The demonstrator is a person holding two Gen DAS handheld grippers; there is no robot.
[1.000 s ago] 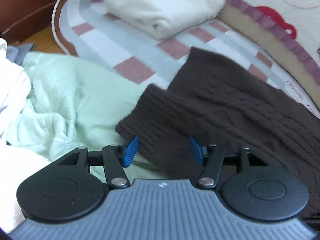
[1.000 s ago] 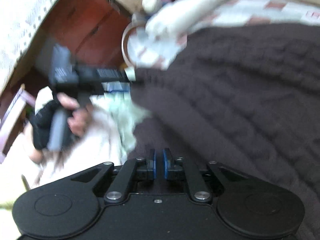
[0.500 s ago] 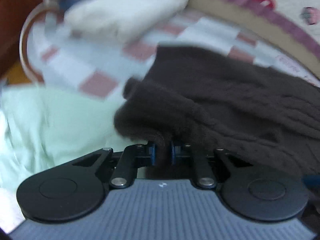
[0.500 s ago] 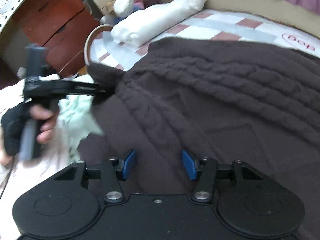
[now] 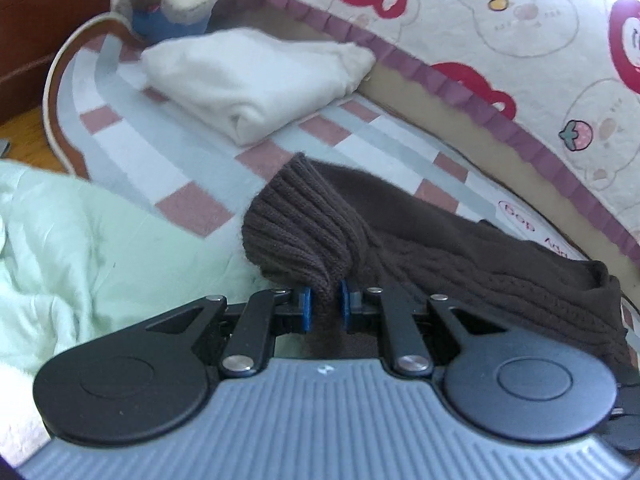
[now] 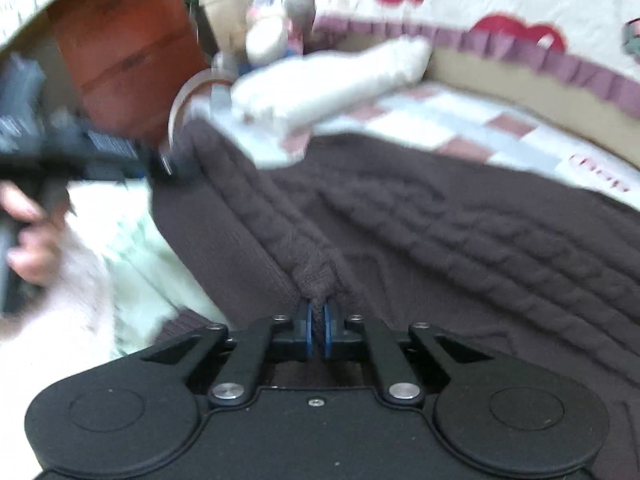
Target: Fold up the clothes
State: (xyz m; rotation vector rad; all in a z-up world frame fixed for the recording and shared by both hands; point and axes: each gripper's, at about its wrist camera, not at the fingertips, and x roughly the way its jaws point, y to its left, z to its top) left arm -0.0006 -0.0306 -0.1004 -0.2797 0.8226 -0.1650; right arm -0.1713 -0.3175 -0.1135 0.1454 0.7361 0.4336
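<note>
Brown sweater (image 5: pixel 460 264) lies spread on the checked mat (image 5: pixel 132 152), long axis running away toward the mat's far edge. Left gripper (image 5: pixel 325 306) pinches the ribbed hem; right gripper (image 6: pixel 317 334) is clamped on a cable-knit fold beside it. A second ago: left jaws stood wide with the hem flat; now both corners are lifted.
</note>
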